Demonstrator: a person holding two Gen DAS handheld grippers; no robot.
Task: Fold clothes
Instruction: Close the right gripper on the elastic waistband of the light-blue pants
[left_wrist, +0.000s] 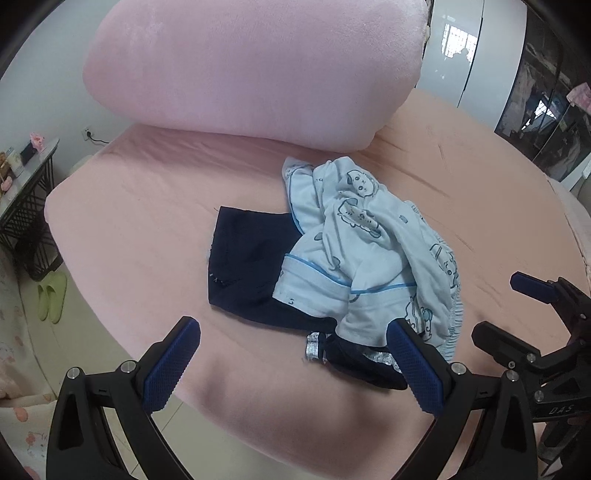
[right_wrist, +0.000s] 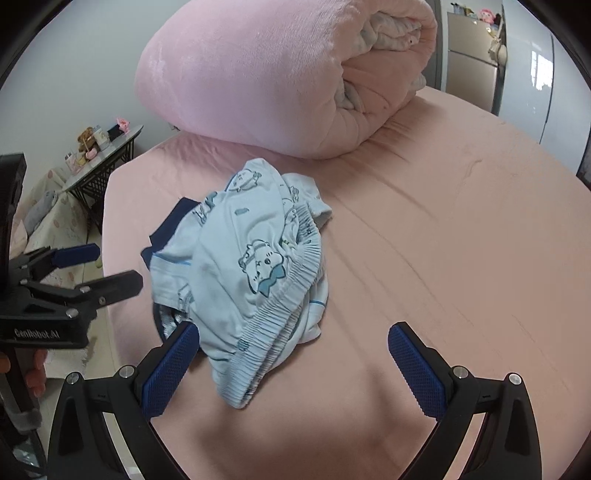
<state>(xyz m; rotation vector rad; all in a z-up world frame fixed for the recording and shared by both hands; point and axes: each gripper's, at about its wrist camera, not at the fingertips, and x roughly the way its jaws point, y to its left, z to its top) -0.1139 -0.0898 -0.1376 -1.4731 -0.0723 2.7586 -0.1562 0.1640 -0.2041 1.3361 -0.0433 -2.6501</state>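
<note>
Clothes sit in a crumpled heap near the front edge of the bed (left_wrist: 147, 229): a pale blue pyjama piece (left_wrist: 369, 243) in soft cotton with cartoon animal prints, brighter blue piping and a gathered elastic waistband, lying partly on top of a dark navy garment (left_wrist: 247, 258) that's spread flatter. So two garments as far as I can tell, plus a bit of silvery trim poking out under the navy one. The sheet is peachy pink and a little wrinkled, and one big fluffy pink duvet (right_wrist: 258, 74) is rolled up fat behind the pile. Both grippers are black plastic with blue knobbly rubber pads. The left gripper (left_wrist: 291, 365) has its jaws wide apart, holding nothing, and the right gripper (right_wrist: 291, 369) is spread open too, just at the waistband. Side of the left one reads "GenRobot.AI".
</note>
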